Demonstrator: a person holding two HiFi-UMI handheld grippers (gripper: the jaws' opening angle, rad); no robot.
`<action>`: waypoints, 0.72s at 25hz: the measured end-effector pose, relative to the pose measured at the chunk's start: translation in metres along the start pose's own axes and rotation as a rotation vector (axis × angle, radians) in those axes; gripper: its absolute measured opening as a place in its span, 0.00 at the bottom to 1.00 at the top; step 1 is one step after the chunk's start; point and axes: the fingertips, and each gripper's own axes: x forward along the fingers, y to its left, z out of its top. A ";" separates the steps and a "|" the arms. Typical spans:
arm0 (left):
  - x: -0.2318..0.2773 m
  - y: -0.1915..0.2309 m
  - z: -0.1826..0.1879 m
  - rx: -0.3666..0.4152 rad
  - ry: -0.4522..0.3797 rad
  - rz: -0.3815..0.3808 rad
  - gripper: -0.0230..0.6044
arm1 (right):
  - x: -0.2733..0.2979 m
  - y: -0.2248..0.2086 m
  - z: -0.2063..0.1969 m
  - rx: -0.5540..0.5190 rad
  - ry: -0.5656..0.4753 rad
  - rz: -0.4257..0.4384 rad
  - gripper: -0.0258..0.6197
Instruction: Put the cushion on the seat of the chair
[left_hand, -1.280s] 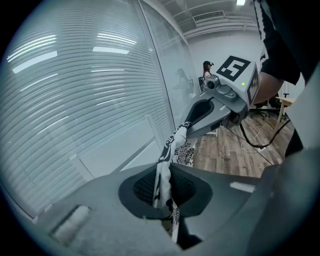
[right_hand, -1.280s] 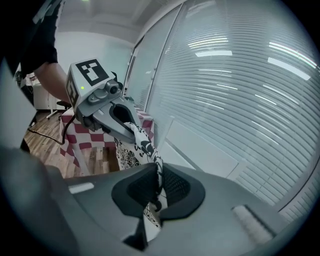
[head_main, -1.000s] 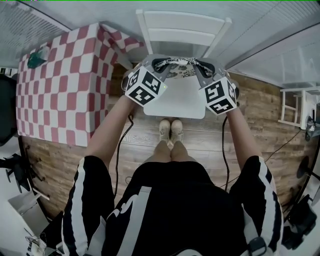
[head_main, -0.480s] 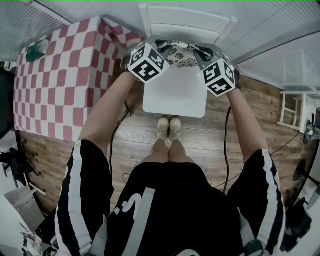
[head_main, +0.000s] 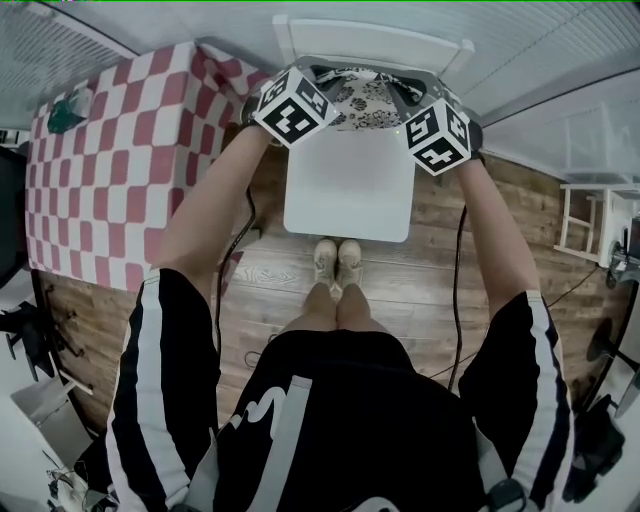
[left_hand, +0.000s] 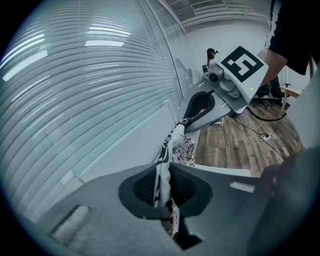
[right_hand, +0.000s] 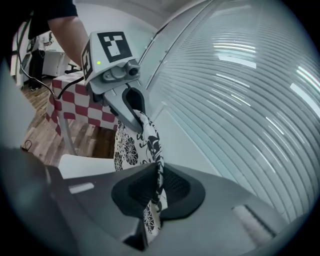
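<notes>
With the left gripper (left_hand: 162, 187) and right gripper (right_hand: 155, 187) each clamped on the cushion (head_main: 362, 102), lower both evenly so it lies flat on the chair seat (head_main: 348, 190).

left gripper (left_hand: 163, 189): fingers pinched on cushion (left_hand: 186, 150) | right gripper (right_hand: 154, 190): same | both outstretched, angled down

B&w floral cushion (head_main: 362, 100), pinched at both side edges, hanging over rear of white chair (head_main: 348, 190) seat, near backrest.
</notes>
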 end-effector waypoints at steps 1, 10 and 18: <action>0.000 0.001 0.002 0.001 -0.005 -0.002 0.06 | 0.000 -0.003 0.001 0.009 -0.005 -0.007 0.05; 0.005 0.002 0.004 0.033 -0.044 0.006 0.06 | 0.003 -0.002 -0.007 0.025 -0.012 -0.005 0.05; 0.006 -0.034 -0.017 0.020 -0.054 -0.052 0.06 | -0.003 0.029 -0.023 0.043 -0.008 0.050 0.05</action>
